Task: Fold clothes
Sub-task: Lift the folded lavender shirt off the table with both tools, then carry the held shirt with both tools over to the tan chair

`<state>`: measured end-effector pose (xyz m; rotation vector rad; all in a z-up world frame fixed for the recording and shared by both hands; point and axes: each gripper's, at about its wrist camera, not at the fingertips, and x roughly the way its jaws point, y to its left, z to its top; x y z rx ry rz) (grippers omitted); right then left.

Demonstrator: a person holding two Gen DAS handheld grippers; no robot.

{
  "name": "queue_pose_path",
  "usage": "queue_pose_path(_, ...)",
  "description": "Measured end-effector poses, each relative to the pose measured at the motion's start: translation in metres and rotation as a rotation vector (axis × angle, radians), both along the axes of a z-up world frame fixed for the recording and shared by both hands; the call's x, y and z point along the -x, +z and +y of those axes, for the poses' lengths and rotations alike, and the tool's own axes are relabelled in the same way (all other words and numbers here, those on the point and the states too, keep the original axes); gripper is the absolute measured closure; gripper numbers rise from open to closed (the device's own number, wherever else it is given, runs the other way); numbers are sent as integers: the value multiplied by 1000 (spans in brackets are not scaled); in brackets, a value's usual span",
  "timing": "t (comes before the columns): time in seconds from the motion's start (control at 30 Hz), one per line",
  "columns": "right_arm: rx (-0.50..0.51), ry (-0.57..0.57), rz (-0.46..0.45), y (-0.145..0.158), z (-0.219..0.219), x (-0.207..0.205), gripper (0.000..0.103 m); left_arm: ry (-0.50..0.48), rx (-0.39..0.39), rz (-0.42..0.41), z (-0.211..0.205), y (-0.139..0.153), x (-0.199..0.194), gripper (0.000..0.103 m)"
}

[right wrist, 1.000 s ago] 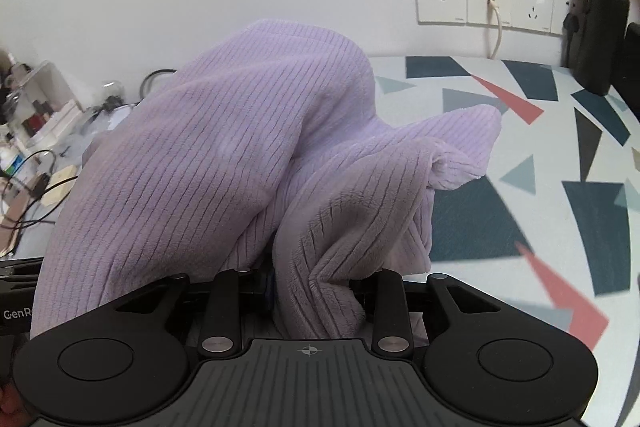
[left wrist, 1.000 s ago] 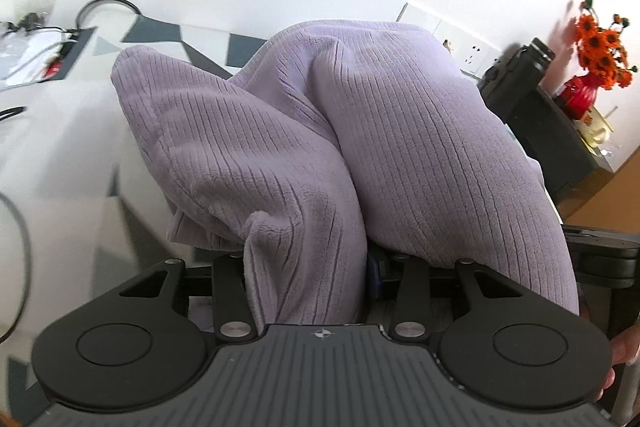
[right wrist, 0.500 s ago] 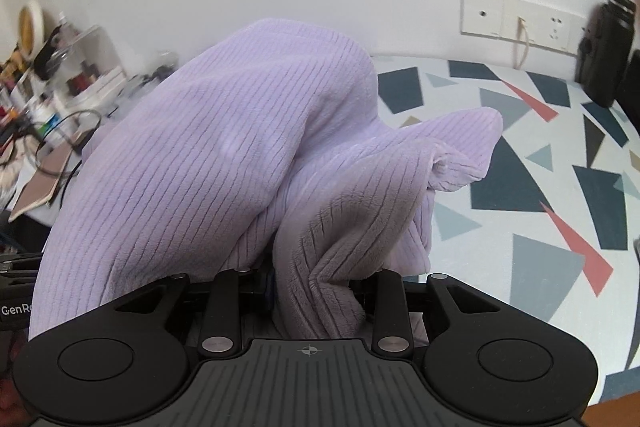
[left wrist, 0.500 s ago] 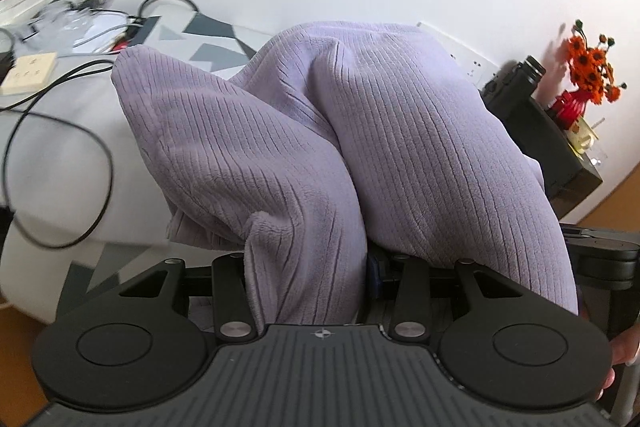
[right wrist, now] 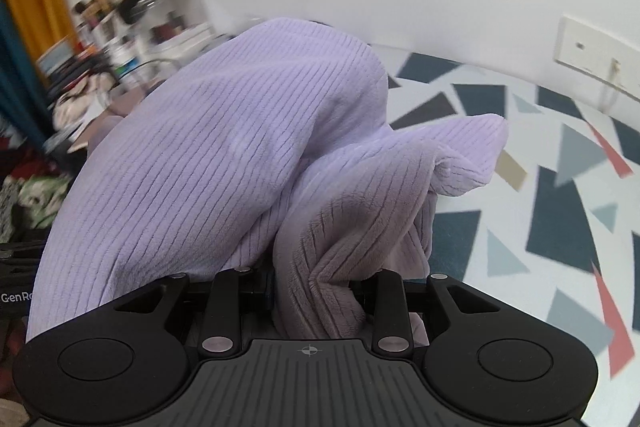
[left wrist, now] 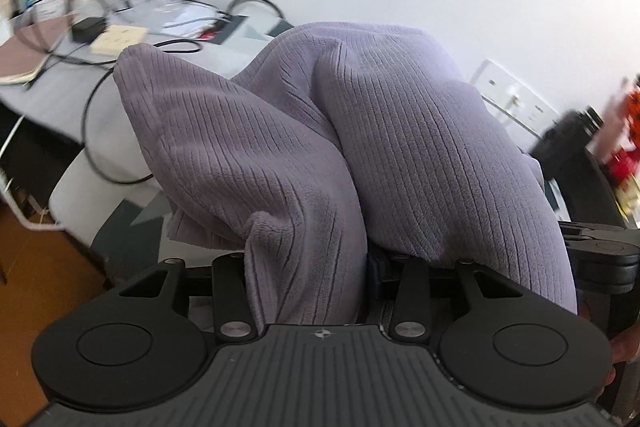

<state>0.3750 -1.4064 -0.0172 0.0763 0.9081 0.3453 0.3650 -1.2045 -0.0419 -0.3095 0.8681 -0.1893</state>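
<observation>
Both grippers clamp lilac garment (no containers).

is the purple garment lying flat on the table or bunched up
Bunched up. The ribbed lilac garment bulges in thick folds from both hand-held grippers, above the patterned table.

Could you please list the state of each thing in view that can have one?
Lilac garment: bunched, lifted, draped over both grippers.
Left gripper: shut on the garment.
Right gripper: shut on the garment.
Wall socket: cord plugged in.
Patterned table: partly covered by the garment.
</observation>
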Motion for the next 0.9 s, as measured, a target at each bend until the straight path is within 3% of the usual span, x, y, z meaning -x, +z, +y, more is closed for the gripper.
queue_pose_path(0.23, -2, 166, 7, 3, 14, -8, 75, 159, -8, 5, 8, 2, 30, 61)
queue_pose_path(0.43, 2, 286, 13, 8, 57, -7, 75, 286, 7, 3, 43, 4, 61, 61)
queue_pose_path(0.63, 36, 384, -16, 18, 123, 6, 75, 369, 30, -16, 106, 5, 91, 61)
queue_pose_path(0.9, 63, 474, -63, 35, 258, 36, 75, 458, 38, -64, 236, 22, 134, 61)
